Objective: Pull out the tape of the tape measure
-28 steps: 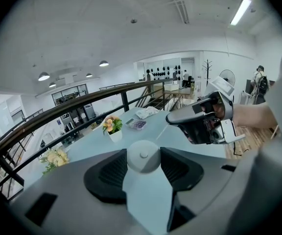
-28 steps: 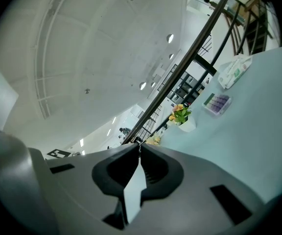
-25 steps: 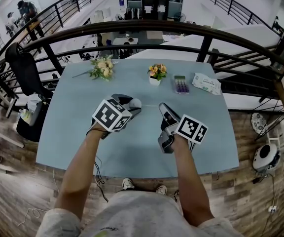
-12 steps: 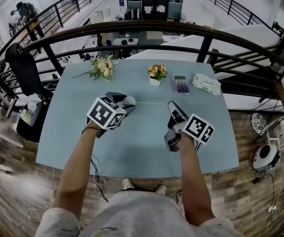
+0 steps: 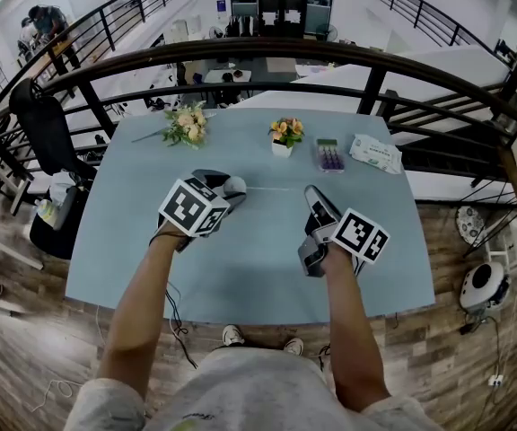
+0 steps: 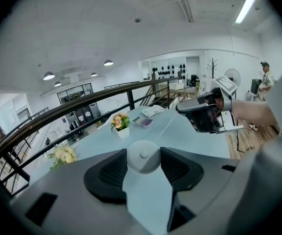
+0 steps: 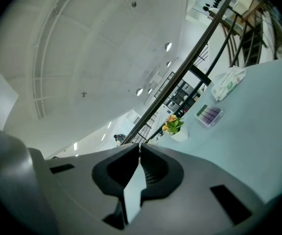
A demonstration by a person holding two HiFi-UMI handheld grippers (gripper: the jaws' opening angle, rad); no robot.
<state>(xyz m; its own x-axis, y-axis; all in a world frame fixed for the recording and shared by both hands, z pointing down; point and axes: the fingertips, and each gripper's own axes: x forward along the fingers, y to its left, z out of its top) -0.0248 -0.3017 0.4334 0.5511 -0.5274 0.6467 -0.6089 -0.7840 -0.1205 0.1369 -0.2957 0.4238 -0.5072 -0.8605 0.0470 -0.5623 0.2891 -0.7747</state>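
A round white tape measure [image 5: 234,185] sits between the pads of my left gripper [image 5: 227,188], which is shut on its case above the pale blue table [image 5: 240,272]. The left gripper view shows the white case [image 6: 142,156] clamped between both black pads. A thin pale tape [image 5: 276,188] runs from the case rightward to my right gripper [image 5: 313,194], whose jaws are shut on the tape's end. In the right gripper view the pads [image 7: 153,168] meet with only a sliver between them. The right gripper [image 6: 205,112] also shows in the left gripper view.
At the table's far side stand a small flower pot [image 5: 284,134], a loose bouquet [image 5: 187,122], a purple-filled box [image 5: 329,155] and a pack of wipes [image 5: 375,151]. A dark railing [image 5: 240,57] curves beyond the table. A black chair [image 5: 43,124] stands at the left.
The two grippers have drawn apart, left one leftward and right one rightward, and a stretch of tape now spans the gap. Over the last half second little has moved.
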